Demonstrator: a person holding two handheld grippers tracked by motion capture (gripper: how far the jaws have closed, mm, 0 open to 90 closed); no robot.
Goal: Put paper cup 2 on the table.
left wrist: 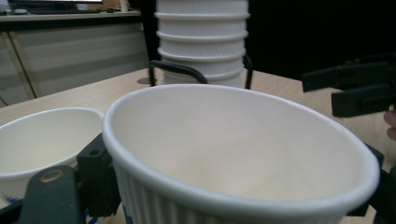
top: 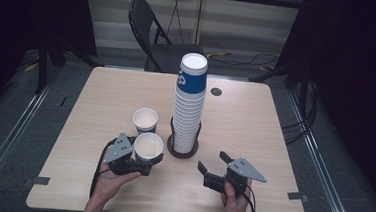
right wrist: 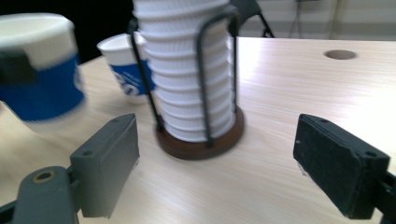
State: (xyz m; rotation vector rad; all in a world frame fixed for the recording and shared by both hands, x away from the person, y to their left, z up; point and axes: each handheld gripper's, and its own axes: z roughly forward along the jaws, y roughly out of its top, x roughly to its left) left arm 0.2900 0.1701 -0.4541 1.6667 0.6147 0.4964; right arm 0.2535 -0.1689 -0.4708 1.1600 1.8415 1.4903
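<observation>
While my left gripper (top: 139, 160) clasps the paper cup (top: 148, 147) just beside the cup stack (top: 188, 103), my right gripper (top: 211, 169) gapes empty; light and crushable, I judge, so grip gently below the rim.

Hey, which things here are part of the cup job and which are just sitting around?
In use:
- cup held in left tool
- cup stack in its holder
- second cup on table
- right tool, open

Lying about:
- folding chair
</observation>
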